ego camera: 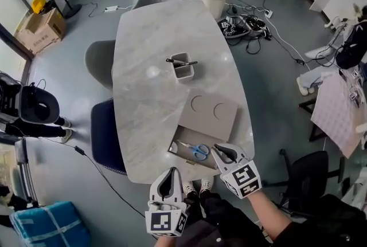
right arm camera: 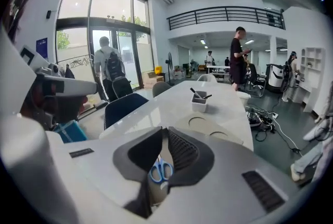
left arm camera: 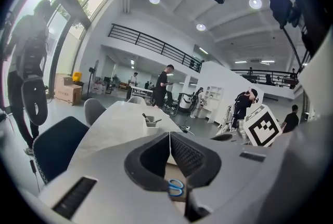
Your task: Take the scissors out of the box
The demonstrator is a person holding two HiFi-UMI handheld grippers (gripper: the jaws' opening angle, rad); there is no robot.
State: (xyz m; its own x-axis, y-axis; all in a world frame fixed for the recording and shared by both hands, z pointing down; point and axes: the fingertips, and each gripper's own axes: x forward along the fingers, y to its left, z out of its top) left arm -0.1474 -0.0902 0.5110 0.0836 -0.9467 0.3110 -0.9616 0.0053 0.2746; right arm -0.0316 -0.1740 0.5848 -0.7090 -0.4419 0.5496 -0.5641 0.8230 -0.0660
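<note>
We judge the blue-handled scissors point(ego camera: 195, 150), lying flat in the open box point(ego camera: 182, 155) at the near edge of the bench point(ego camera: 149, 68), light, stiff and slick-bladed, so we grip at the handle loops; the fingers of the left gripper point(ego camera: 170, 171) and right gripper point(ego camera: 218, 149) are clenched together, empty.

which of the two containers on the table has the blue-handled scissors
The flat brown cardboard box at the table's near edge; the small grey square tub mid-table holds dark tools.
</note>
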